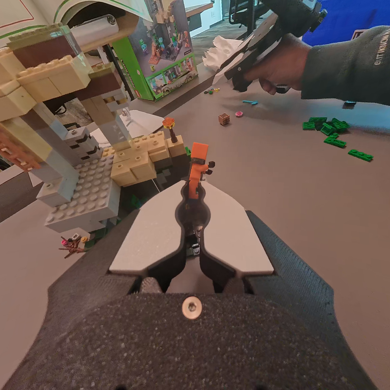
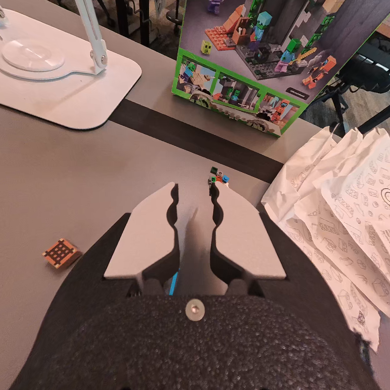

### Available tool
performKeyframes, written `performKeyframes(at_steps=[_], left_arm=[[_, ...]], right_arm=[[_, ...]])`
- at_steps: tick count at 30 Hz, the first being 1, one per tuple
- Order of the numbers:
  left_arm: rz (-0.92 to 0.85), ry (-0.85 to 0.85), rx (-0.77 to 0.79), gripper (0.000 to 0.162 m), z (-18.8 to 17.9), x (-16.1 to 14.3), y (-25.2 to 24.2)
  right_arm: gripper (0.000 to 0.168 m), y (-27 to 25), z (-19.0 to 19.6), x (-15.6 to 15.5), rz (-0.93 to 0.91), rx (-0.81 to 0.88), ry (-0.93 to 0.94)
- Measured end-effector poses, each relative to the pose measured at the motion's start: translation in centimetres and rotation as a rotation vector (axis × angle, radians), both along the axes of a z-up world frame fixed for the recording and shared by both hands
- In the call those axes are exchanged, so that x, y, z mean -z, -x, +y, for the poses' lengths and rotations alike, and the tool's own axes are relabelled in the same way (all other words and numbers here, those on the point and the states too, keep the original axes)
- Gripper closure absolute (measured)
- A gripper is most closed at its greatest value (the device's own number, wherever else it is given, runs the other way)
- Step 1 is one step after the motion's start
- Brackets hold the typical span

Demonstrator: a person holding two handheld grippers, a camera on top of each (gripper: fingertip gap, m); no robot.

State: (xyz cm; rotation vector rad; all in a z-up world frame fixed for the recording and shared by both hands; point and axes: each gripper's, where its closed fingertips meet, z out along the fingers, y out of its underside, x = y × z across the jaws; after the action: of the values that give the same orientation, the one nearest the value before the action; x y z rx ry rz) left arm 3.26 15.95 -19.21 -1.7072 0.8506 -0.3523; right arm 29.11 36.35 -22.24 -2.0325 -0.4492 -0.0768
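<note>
Your left hand-held gripper (image 1: pixel 193 191) is closed on the legs of a small orange plastic block figure (image 1: pixel 198 168), which stands upright just right of the tan and grey brick-built tower (image 1: pixel 69 135) on the grey tabletop (image 1: pixel 274 211). The figure looks light, rigid and slick (its jointed limbs probably pop off easily), so the legs or torso seem the safest hold. Your right hand-held gripper (image 2: pixel 194 187) is parted and empty, well right of the tower, near a cluster of tiny loose bricks (image 2: pixel 219 178).
</note>
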Motion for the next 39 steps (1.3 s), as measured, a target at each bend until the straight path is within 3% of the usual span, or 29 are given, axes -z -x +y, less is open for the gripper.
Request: performKeyframes(at_steps=[10,16,21,28,33,39], left_arm=[[0.024,-0.009,0.006,0.154,-0.2,0.1,-0.3],[0.042,-0.022,0.007,0.154,-0.2,0.2,-0.3],[0.039,-0.021,-0.001,0.154,-0.1,0.2,-0.2],[0.052,-0.024,-0.008,0.154,0.0,0.3,-0.2],[0.023,-0.010,0.032,0.154,-0.4,0.1,-0.6],[-0.012,0.067,0.247,0.155,-2.9,0.4,-2.6]], right_arm=[[0.119,2.1,-3.8,-2.6,0.049,-0.111,-0.051],[0.107,2.2,-4.5,-1.5,0.077,-0.149,0.007],[0.116,4.8,-6.9,-3.0,0.175,-0.259,-0.003],[0.132,15.9,-16.5,-6.5,0.376,-0.658,-0.002],[0.135,21.4,-21.3,-6.3,0.303,-0.856,-0.010],[0.140,21.9,-23.2,-4.8,0.186,-1.011,-0.069]])
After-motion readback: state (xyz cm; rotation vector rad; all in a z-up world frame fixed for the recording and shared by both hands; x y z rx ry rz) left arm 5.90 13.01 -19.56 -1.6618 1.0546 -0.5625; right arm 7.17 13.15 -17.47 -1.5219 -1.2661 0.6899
